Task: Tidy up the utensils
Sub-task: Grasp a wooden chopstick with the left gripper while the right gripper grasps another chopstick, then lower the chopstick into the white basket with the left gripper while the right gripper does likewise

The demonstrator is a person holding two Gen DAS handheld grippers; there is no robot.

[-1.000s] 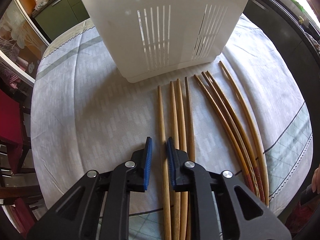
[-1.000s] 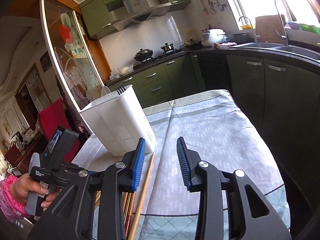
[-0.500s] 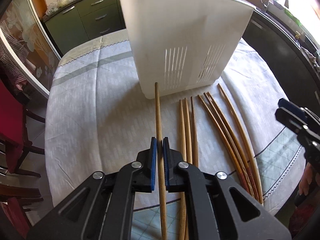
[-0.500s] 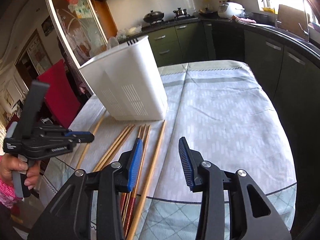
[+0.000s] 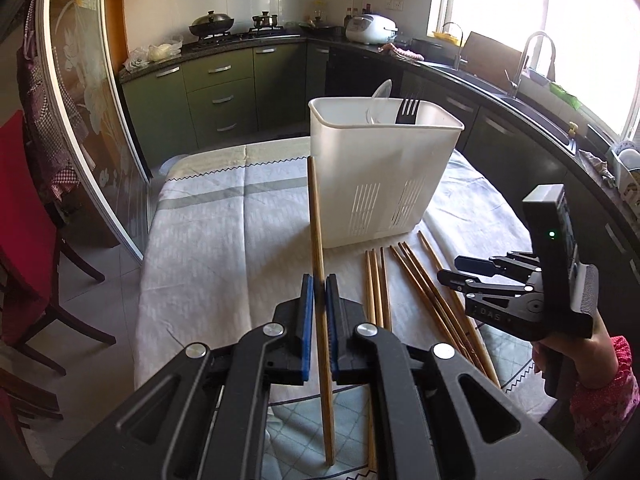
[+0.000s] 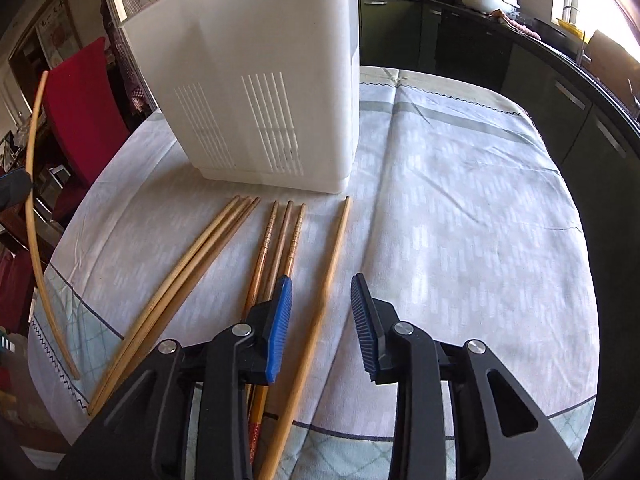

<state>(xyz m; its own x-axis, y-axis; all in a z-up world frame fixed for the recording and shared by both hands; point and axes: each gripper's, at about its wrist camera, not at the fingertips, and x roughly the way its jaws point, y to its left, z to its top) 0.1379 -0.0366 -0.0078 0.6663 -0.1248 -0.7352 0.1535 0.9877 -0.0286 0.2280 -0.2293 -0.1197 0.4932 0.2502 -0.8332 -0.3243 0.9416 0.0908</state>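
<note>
Left gripper (image 5: 316,300) has its jaws clamped on one chopstick (image 5: 316,220), center frame, lifted off the table (image 5: 208,240). Right gripper (image 6: 322,320) hangs jaws wide open over a loose chopstick (image 6: 328,280), probably not touching. White caddy (image 6: 256,92) sits upper middle.

smooth wooden chopsticks (image 6: 280,240), matt white plastic caddy (image 5: 380,176), seemingly woven cloth (image 6: 460,200).
</note>
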